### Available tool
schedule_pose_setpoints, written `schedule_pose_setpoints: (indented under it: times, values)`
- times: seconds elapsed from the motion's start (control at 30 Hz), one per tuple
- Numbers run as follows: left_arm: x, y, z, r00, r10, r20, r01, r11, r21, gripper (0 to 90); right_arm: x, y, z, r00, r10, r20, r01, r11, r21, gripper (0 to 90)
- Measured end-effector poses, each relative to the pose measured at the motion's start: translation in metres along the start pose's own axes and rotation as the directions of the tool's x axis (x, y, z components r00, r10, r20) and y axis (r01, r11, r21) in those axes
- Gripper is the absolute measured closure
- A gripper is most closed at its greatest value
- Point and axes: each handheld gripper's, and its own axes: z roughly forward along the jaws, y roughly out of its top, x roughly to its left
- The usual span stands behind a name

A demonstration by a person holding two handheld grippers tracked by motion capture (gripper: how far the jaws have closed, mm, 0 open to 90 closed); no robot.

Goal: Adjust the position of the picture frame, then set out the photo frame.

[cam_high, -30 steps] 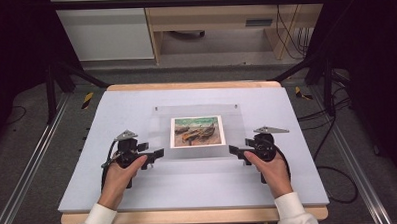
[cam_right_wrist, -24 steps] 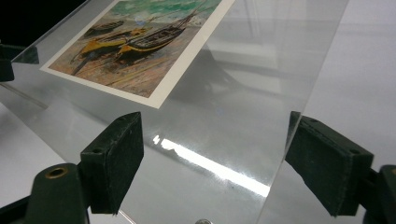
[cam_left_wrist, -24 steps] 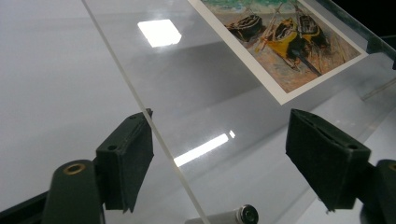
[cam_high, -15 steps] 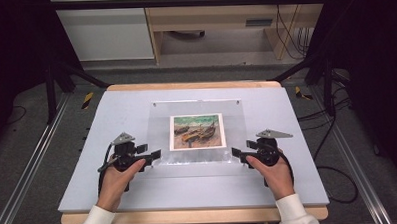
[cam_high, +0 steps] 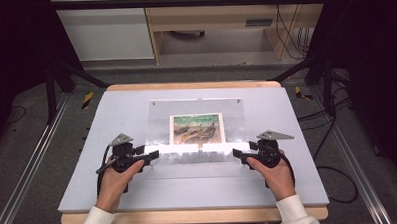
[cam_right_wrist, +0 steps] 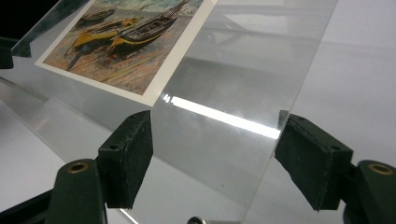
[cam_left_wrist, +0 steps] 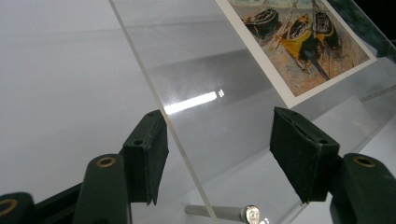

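A clear acrylic sheet point(cam_high: 159, 118) lies on the white tabletop point(cam_high: 199, 189) with a picture of beached boats point(cam_high: 196, 128) at its middle. My left gripper point(cam_high: 152, 156) is at the sheet's near-left corner and my right gripper point(cam_high: 238, 154) at its near-right corner, both pointing inward. In the left gripper view the sheet point(cam_left_wrist: 210, 60) has its left edge running between the wide-apart jaws of my left gripper point(cam_left_wrist: 219, 149), with the picture point(cam_left_wrist: 299, 42) beyond. In the right gripper view the jaws of my right gripper point(cam_right_wrist: 215, 149) stand apart around the sheet's point(cam_right_wrist: 243, 70) right side, with the picture point(cam_right_wrist: 126, 42) beyond.
A metal pin point(cam_left_wrist: 224, 213) shows under the sheet near the left jaws. The white top sits on a wooden table point(cam_high: 195, 85). Metal rails point(cam_high: 30, 163) run along both sides, and cables point(cam_high: 334, 177) lie on the floor at the right.
Both hands have drawn slightly toward me and the grippers now sit at the sheet's near corners. The sheet's near edge looks larger and closer than a second ago.
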Motion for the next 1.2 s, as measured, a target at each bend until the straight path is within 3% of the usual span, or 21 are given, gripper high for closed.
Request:
schedule_pose_setpoints:
  times: [0.3,1.2]
  values:
    - [-0.001,-0.001,-0.003,1.0,0.003,-0.004,-0.003,1.0,-0.006,39.9,0.001,-0.001,-0.002,0.9999,-0.009,0.006,0.009,1.0,-0.007,29.8]
    - [-0.013,-0.008,-0.015,0.9961,0.077,-0.044,-0.078,0.997,-0.005,44.7,0.011,-0.01,-0.017,0.9955,-0.086,0.04,0.087,0.996,-0.025,36.9]
